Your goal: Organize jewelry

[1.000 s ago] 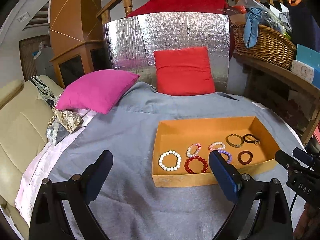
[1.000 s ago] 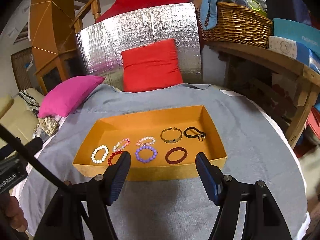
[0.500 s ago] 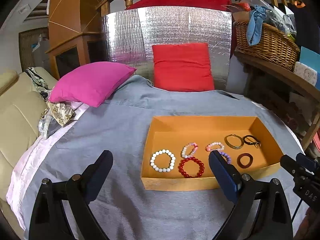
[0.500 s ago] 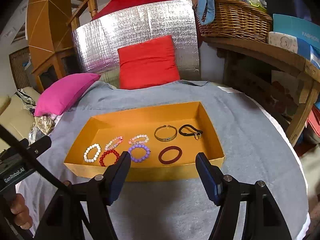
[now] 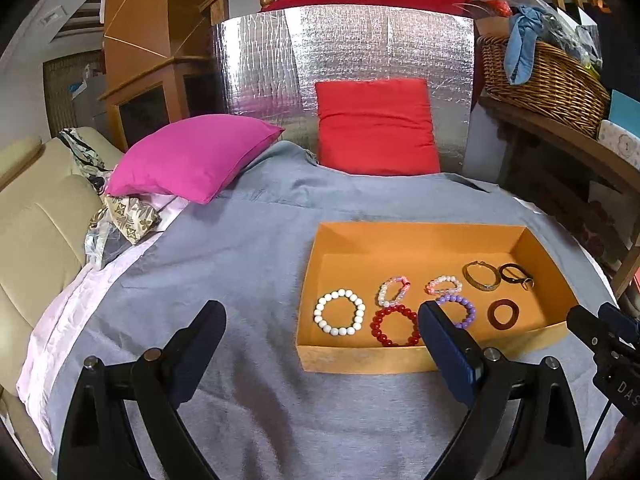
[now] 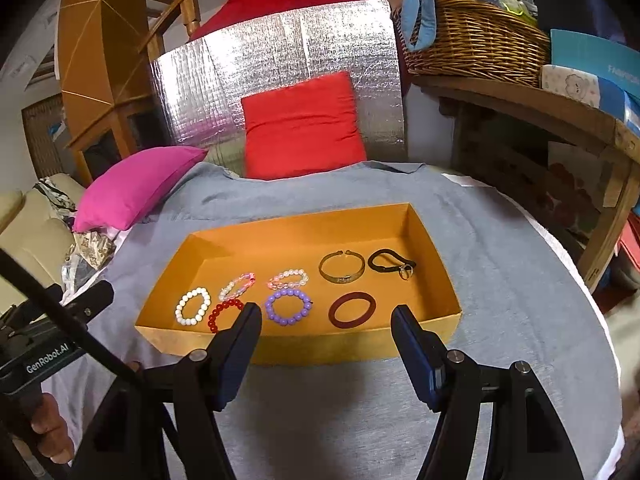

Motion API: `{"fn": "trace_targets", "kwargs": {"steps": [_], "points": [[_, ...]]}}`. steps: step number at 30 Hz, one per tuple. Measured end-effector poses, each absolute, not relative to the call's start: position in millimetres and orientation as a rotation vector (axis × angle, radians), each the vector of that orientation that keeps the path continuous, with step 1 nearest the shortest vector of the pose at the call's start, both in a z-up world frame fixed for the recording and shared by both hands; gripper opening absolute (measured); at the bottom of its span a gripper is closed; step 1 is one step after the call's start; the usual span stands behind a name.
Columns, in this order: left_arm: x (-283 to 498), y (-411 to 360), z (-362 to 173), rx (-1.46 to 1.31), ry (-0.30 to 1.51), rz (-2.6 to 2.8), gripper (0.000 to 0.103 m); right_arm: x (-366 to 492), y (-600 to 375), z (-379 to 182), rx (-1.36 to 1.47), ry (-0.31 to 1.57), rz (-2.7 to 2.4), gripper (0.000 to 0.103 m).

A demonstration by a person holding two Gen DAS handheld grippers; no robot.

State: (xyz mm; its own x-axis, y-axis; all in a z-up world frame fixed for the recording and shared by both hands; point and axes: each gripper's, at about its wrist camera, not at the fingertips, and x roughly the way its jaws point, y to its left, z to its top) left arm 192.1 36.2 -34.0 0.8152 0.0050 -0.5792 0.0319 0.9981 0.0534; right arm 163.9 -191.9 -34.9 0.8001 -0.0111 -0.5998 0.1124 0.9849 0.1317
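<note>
An orange tray (image 5: pixel 360 358) (image 6: pixel 320 346) lies on the grey cloth and holds several bracelets in two rows: white beads (image 5: pixel 340 312) (image 6: pixel 193 306), red beads (image 5: pixel 394 326) (image 6: pixel 222 314), purple beads (image 5: pixel 460 310) (image 6: pixel 287 306), a dark red ring (image 5: pixel 503 314) (image 6: pixel 352 309), two pink-clear bead bracelets (image 5: pixel 394 291) (image 6: pixel 289 278), a gold bangle (image 5: pixel 481 276) (image 6: pixel 342 266) and a black band (image 5: pixel 516 275) (image 6: pixel 390 263). My left gripper (image 5: pixel 320 320) is open and empty, in front of the tray's left end. My right gripper (image 6: pixel 326 318) is open and empty, in front of the tray's near wall.
A pink cushion (image 5: pixel 192 158) and a red cushion (image 5: pixel 376 126) lie at the back, against a silver foil board (image 5: pixel 344 48). A wicker basket (image 5: pixel 540 76) stands on a wooden shelf at the right. A beige sofa (image 5: pixel 36 232) is at the left.
Both grippers have stayed open and empty. The left wrist view has shifted so the tray sits slightly more to the left and closer; the right gripper has moved a little nearer the tray.
</note>
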Motion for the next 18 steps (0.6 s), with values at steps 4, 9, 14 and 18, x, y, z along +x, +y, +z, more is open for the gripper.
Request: {"fn": "trace_targets", "kwargs": {"steps": [4,9,14,18], "points": [[193.7,36.9,-36.4,0.065,0.623,-0.007,0.097,166.7,-189.9,-38.1,0.169,0.649,-0.063,0.071],[195.6,35.3,-39.2,0.079,0.629,-0.004,0.097,166.3,-188.2,-38.7,0.170,0.645,-0.059,0.071],[196.1,35.2,-39.6,0.082,0.630,-0.007,0.097,167.0,-189.5,-39.4,0.169,0.649,-0.057,0.071],[195.1,32.9,-41.4,0.088,0.631,-0.010,0.097,166.1,-190.8,-39.2,0.169,0.648,-0.058,0.071]]}}
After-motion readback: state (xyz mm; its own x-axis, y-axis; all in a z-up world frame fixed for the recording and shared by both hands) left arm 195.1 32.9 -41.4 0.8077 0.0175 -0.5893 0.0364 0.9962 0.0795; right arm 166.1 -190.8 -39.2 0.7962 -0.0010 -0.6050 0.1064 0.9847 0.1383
